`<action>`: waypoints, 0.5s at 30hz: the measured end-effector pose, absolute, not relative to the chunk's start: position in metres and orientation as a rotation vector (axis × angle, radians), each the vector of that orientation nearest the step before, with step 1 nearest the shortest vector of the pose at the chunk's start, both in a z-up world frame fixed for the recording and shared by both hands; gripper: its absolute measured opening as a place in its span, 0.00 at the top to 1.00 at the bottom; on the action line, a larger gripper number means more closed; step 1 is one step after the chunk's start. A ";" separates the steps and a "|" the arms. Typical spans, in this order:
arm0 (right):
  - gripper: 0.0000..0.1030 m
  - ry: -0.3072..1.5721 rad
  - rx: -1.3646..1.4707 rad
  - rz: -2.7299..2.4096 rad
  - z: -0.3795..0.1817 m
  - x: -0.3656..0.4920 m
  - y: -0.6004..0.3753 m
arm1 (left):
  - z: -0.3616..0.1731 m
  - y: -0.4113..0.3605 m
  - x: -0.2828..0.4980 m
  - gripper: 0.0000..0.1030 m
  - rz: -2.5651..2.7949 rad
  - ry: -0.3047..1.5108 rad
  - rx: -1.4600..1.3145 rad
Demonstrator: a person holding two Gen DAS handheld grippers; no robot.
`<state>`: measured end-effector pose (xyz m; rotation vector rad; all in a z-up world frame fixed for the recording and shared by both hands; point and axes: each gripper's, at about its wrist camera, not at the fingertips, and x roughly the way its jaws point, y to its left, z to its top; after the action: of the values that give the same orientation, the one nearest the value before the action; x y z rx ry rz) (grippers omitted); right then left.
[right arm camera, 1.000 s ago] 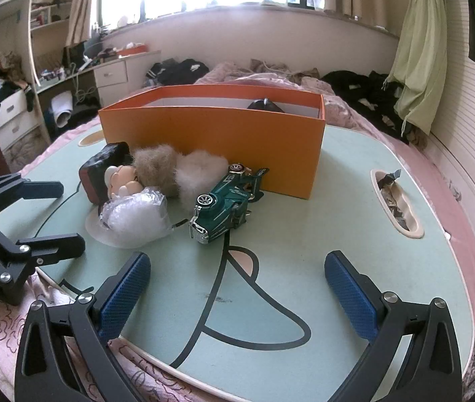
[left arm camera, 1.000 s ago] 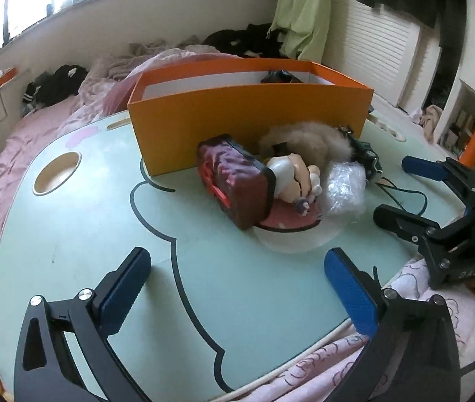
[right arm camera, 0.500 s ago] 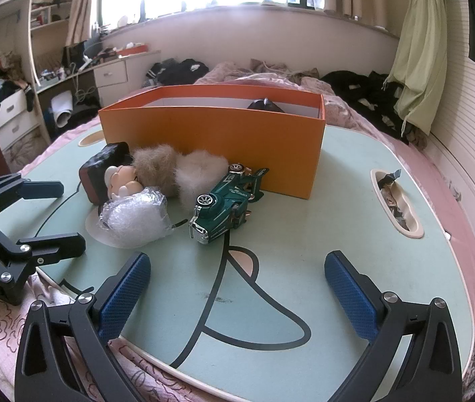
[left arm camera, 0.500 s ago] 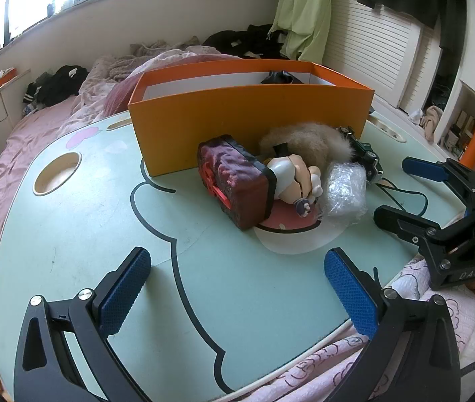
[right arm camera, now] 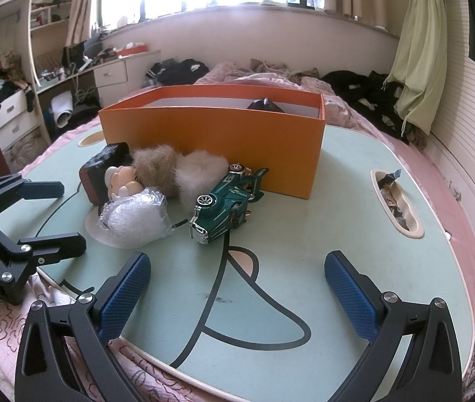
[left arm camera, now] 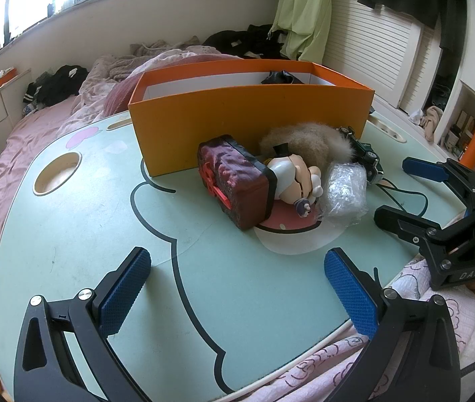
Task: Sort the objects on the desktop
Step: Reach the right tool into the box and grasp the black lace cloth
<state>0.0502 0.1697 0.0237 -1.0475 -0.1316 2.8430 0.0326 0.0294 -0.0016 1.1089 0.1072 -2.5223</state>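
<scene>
The things to sort lie in a small heap on the table [right arm camera: 354, 234], just in front of the box [right arm camera: 224, 144]: a dark red case [left arm camera: 237, 184], a doll [left arm camera: 291, 177] lying on its side against the case, a fur ball [right arm camera: 184, 174] behind the doll and touching the front wall of the box, a plastic bag [right arm camera: 133, 217] beside the doll, and a green car [right arm camera: 227, 201] lying tilted at the right end of the heap, close to the box. A white disc [left arm camera: 291, 238] with a red part lies flat under the doll and the case. Something dark sits inside the box near its far right corner; what it is I cannot tell. The left gripper [left arm camera: 234, 284] hangs above the near part of the table with its jaws wide apart and nothing between them; the heap is ahead of it and a little to its right, well apart from the blue pads [left arm camera: 123, 288]. The right gripper [right arm camera: 237, 288] is also spread wide and empty; the heap is ahead and to its left, and the car is the nearest piece, not touching it. Each gripper shows in the other's view, at the table edge beside the heap. The table rests on a pink bed [left arm camera: 13, 154].
</scene>
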 end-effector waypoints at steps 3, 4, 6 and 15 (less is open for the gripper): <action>0.23 -0.098 -1.022 2.890 0.032 0.056 0.175 | -0.002 0.029 0.033 0.00 -2.522 0.108 1.109; 0.29 -0.117 -1.005 2.902 0.041 0.056 0.178 | -0.002 0.029 0.032 0.00 -2.522 0.107 1.109; 0.36 -0.150 -0.921 2.899 0.074 0.049 0.189 | -0.003 0.028 0.033 0.00 -2.521 0.109 1.108; 0.47 -0.342 -1.216 2.731 0.126 -0.095 0.184 | -0.005 0.029 0.030 0.00 -2.517 0.112 1.100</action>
<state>-0.0950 0.1844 0.1264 -1.2156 -0.3416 2.7310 0.0303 0.0293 -0.0051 1.1002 0.1121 -2.5168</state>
